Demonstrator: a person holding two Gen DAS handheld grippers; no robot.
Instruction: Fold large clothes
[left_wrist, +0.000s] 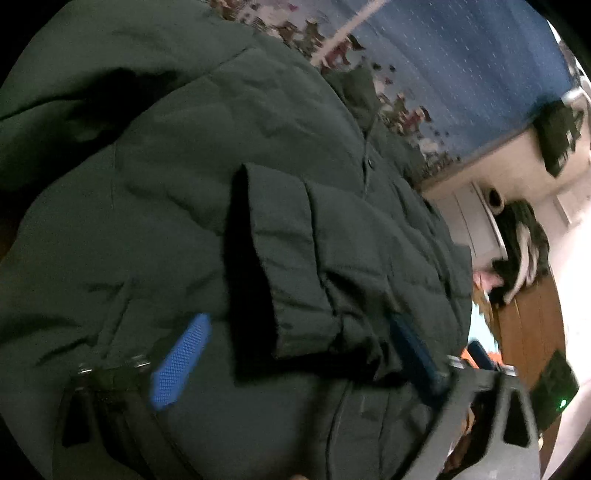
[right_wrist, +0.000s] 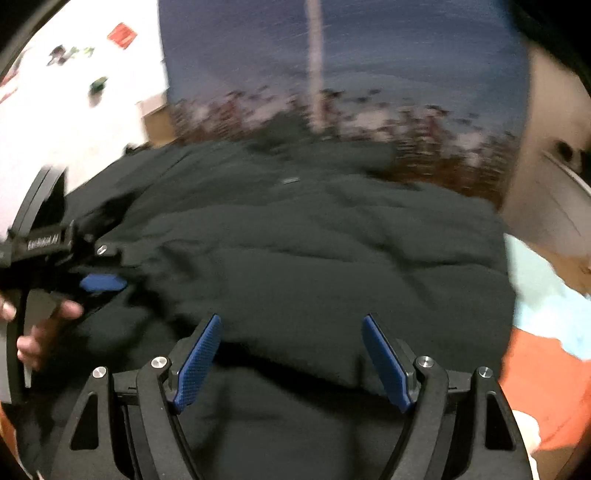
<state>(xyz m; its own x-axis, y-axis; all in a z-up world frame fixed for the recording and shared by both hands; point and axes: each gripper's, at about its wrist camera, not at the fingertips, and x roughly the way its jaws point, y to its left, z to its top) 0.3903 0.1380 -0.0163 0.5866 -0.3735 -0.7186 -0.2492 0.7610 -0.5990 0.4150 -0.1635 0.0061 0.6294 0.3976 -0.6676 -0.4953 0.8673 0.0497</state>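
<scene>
Under both our grippers lies the coat (left_wrist: 207, 192), a dark green padded one, spread wide over a bed with a blue patterned cover (left_wrist: 461, 74) that shows beyond its far edge. Seen from the left wrist, the coat fills nearly the whole view, and a sleeve (left_wrist: 295, 258) is folded across its body, its dark cuff opening facing left. Our left gripper (left_wrist: 295, 354) hangs low over that sleeve with its jaws open: one blue pad (left_wrist: 181, 362) sits left of the cuff and the other (left_wrist: 413, 350) right of it, so the cuff end lies between them, but we see neither pad pressing on the cloth. A row of snaps runs up the coat front toward the far side.

From the right wrist the picture is blurred. Our right gripper (right_wrist: 291, 362) is just above the near edge of the coat (right_wrist: 295, 240), jaws open and spread, with only flat cloth between the two blue pads (right_wrist: 199, 362); nothing is held. At the left of that view we see the left gripper (right_wrist: 99, 282) and the hand (right_wrist: 40, 328) that carries it, resting over the coat's left part. Orange and pale blue cloth (right_wrist: 546, 350) shows at the right, beside the coat. On the far right a pale cabinet (right_wrist: 554, 184) stands by the bed.
</scene>
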